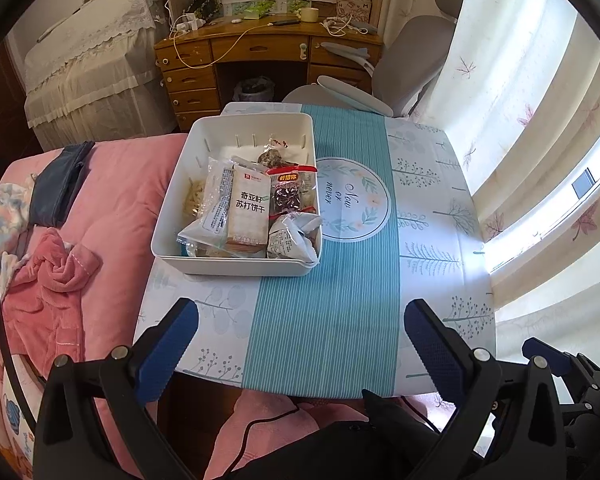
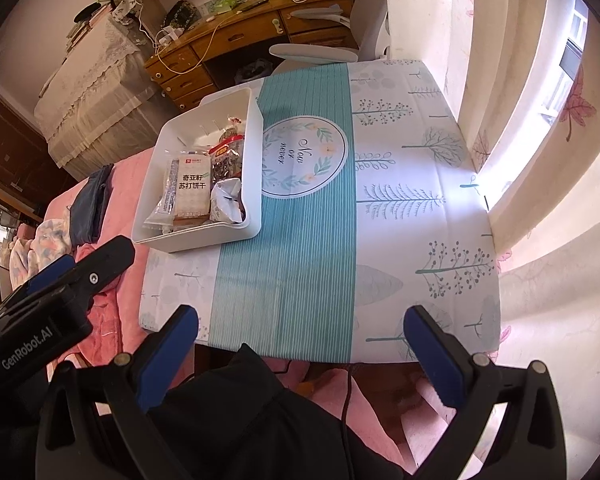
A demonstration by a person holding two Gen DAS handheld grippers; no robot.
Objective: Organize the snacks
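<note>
1. Left gripper [image 1: 300, 344]: fingers spread wide, nothing between the pads, hanging over the near edge of the table [image 1: 432, 184]. No contact with anything.
2. Right gripper [image 2: 300, 344]: same, spread wide and empty, over the near edge, offset toward the table's right side.
3. White bin [image 1: 168, 248] sits at the table's left edge, ahead and left of both grippers, well apart from each. Long axis runs near edge to far edge.
4. Left gripper nearer: bin roughly ahead-left in the left wrist view, further left and away in the right wrist view. Likely the left hand's reach.
5. Bin contents: soda cracker pack [image 1: 246, 208] standing at the near half, red-topped snack bag [image 1: 288, 196] just to its right, crumpled silver wrapper [image 1: 294, 236] at the near right corner, clear bag with a dark snack [image 1: 272, 156] toward the far end. Packs lean on one another, touching.
6. Rest of the tablecloth bare; no loose snacks outside the bin in view.
7. Judgement: sorting looks done or close to it; any next pick needs a forward-left reach over the bin's near wall.
</note>
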